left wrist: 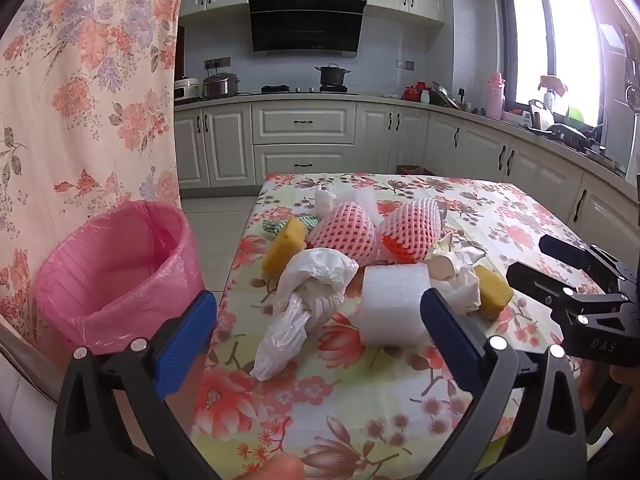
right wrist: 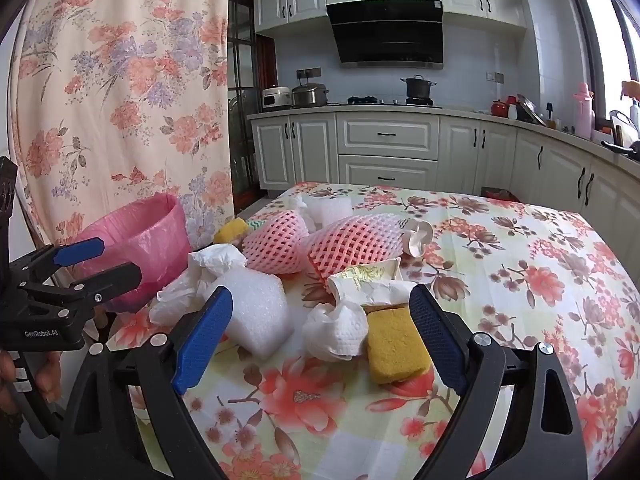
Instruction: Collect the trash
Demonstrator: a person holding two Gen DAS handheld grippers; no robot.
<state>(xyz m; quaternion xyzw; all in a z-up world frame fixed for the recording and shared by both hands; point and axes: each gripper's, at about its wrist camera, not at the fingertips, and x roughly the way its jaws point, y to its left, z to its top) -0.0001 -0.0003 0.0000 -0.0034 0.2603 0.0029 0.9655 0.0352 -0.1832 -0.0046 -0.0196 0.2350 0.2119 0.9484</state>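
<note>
A heap of trash lies on the floral tablecloth (left wrist: 480,216): a white plastic bag (left wrist: 308,292), a white foam block (left wrist: 394,304), two pink foam nets (left wrist: 348,236), yellow sponges (left wrist: 494,290) and crumpled tissue (left wrist: 464,290). My left gripper (left wrist: 318,340) stands open, short of the bag and the foam block, nothing between its fingers. My right gripper (right wrist: 320,344) is open too, near the tissue wad (right wrist: 338,332) and a yellow sponge (right wrist: 394,346), touching neither. Each gripper shows at the edge of the other's view. A pink-lined bin (left wrist: 116,272) stands left of the table.
A floral curtain (left wrist: 88,92) hangs behind the bin. White kitchen cabinets (left wrist: 304,136) and a worktop with pots run along the back and right walls. Tiled floor (left wrist: 216,232) lies between the table and the cabinets.
</note>
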